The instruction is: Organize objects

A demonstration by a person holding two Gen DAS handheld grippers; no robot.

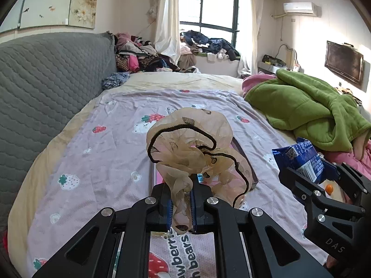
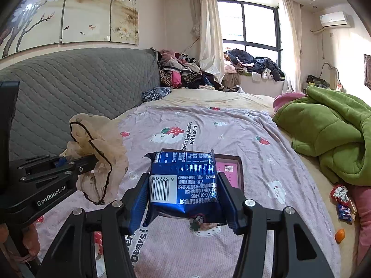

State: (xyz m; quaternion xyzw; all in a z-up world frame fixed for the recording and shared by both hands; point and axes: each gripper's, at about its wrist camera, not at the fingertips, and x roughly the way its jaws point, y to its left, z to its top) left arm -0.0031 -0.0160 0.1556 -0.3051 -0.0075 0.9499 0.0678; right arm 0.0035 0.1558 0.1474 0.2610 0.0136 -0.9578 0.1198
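Observation:
My left gripper (image 1: 180,191) is shut on a sheer beige scrunchie (image 1: 187,139) with black trim, which billows up above the fingers over the bed. The right wrist view has this gripper (image 2: 89,161) at the left, the scrunchie (image 2: 99,148) drooping from it. My right gripper (image 2: 184,181) is clamped on a blue foil snack packet (image 2: 185,178) with a white barcode label, held above the sheet. In the left wrist view it (image 1: 317,173) is at the right edge with the packet (image 1: 299,155). Beneath both lies a shallow dark-rimmed box (image 2: 240,162) with a pink inside, partly hidden.
The bed carries a lilac strawberry-print sheet (image 2: 231,127). A green fleece blanket (image 2: 336,134) is heaped on the right. Small wrapped sweets (image 2: 343,199) and an orange piece (image 2: 339,235) lie by the right edge. A grey quilted headboard (image 1: 46,81) stands left, clothes piles behind.

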